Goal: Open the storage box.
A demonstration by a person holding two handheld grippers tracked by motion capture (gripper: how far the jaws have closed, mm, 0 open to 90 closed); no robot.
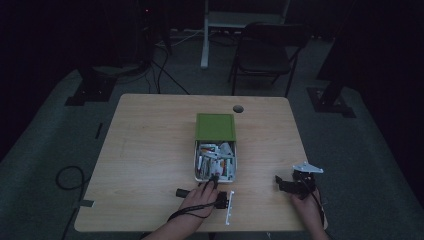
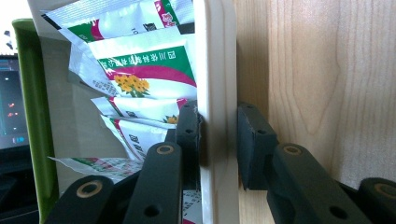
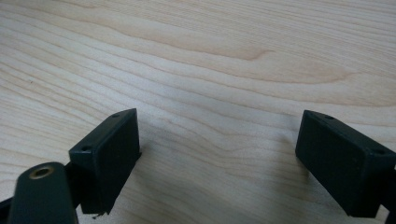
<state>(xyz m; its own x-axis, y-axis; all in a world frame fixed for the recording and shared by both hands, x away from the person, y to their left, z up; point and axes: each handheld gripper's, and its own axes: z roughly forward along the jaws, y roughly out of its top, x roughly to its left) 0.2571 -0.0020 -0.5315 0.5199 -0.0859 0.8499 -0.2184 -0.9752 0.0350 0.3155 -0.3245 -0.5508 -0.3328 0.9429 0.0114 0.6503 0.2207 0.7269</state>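
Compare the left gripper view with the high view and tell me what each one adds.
Left gripper view alone: the printed sachets with yellow flowers and green-and-red bands, and the left hand-held gripper with one jaw on each side of the box wall. High view alone: the green lid lying at the box's far end, the right hand-held gripper, a chair. Both: the box, its sachets, the wooden table.

Smooth pale wood-grain table (image 3: 224, 51), glossy printed sachets (image 2: 144, 70), matt cream box wall (image 2: 215, 93)

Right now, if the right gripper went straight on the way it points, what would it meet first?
Probably just bare table. The right gripper is open, angled down at the wood, with nothing between its jaws or ahead.
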